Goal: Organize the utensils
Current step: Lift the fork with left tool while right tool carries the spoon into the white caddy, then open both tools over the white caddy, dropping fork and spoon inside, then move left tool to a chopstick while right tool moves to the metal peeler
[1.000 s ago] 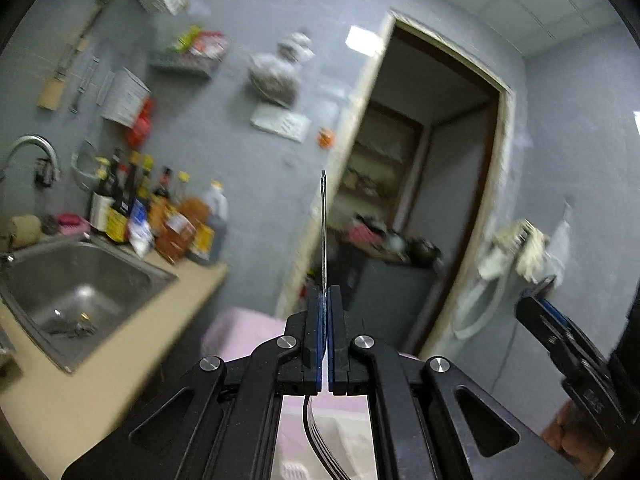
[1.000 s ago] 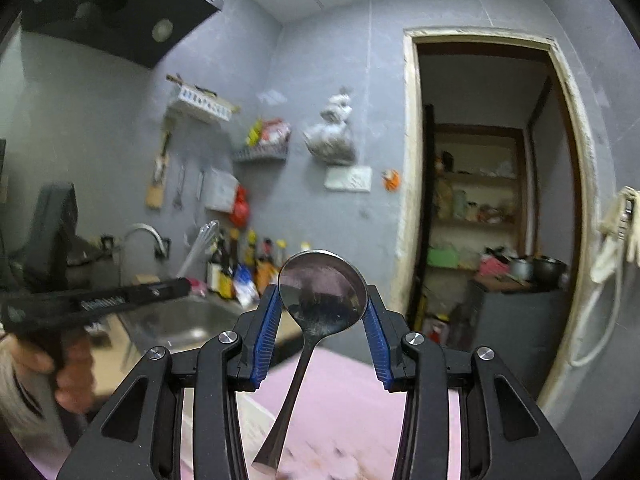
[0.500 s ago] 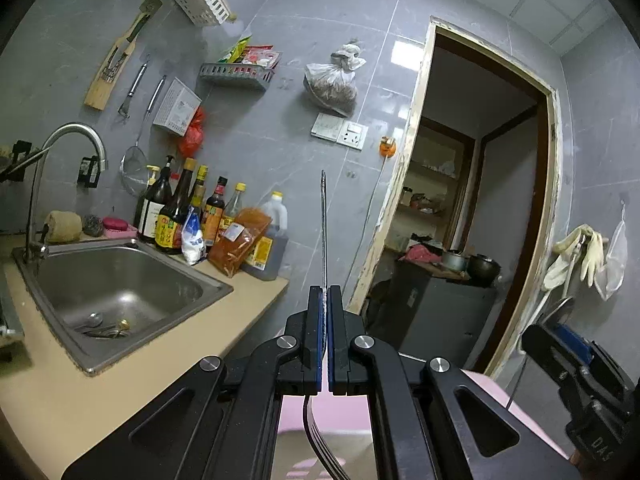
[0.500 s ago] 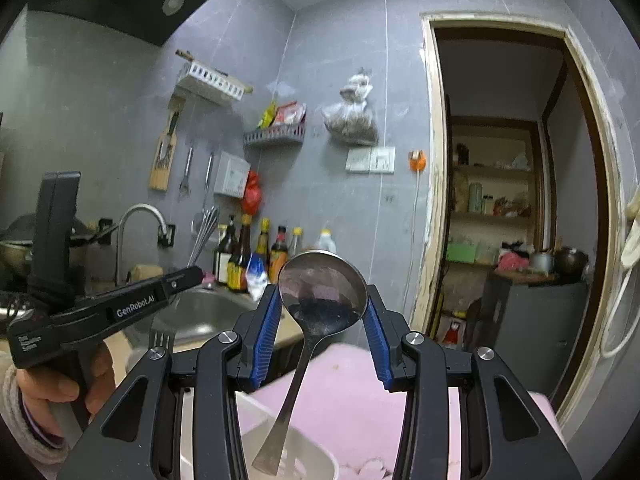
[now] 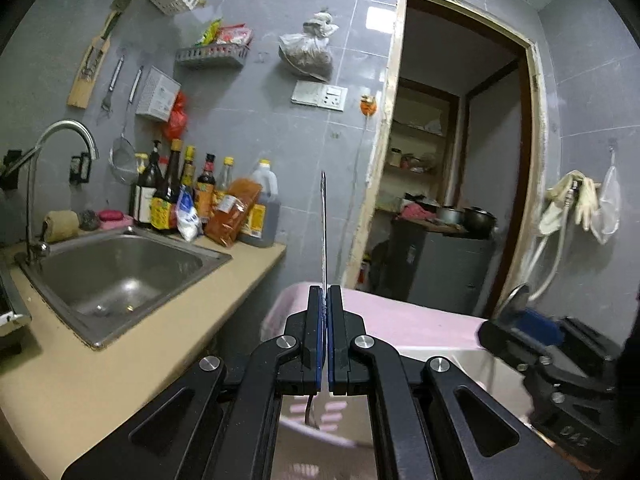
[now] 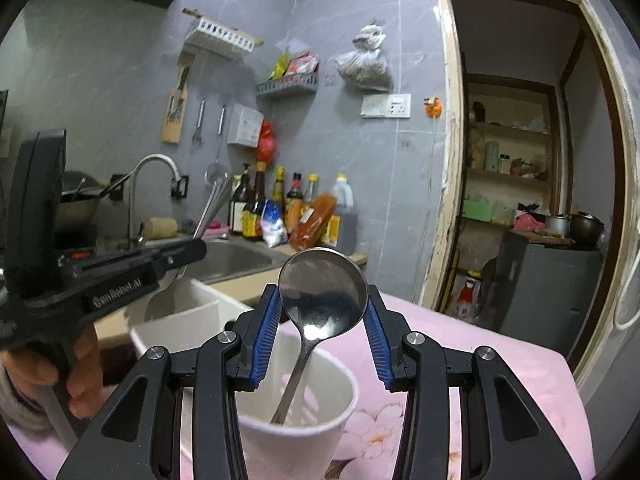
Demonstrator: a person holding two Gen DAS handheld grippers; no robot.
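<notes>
My left gripper (image 5: 324, 292) is shut on a metal fork (image 5: 323, 232) seen edge-on, handle up and tines hanging below the jaws over a white slotted holder (image 5: 316, 410). In the right wrist view the same gripper (image 6: 196, 248), held by a hand, hovers above a white rectangular bin (image 6: 180, 312). My right gripper (image 6: 322, 296) is shut on the bowl of a steel spoon (image 6: 322, 292). The spoon's handle hangs down into a white cup-shaped holder (image 6: 340, 412) on the pink flowered cloth (image 6: 500, 380). The right gripper (image 5: 520, 332) also shows low on the right in the left wrist view.
A steel sink (image 5: 120, 272) with a curved tap (image 5: 68, 136) sits in the tan counter (image 5: 100, 380) to the left. Several sauce bottles (image 5: 200, 200) line the grey tiled wall. An open doorway (image 5: 460, 160) and a dark cabinet (image 5: 440, 272) with pots lie ahead to the right.
Both grippers have sunk, each still holding its utensil. The white cup and bin rose into view, and the spoon's handle now reaches into the cup.
</notes>
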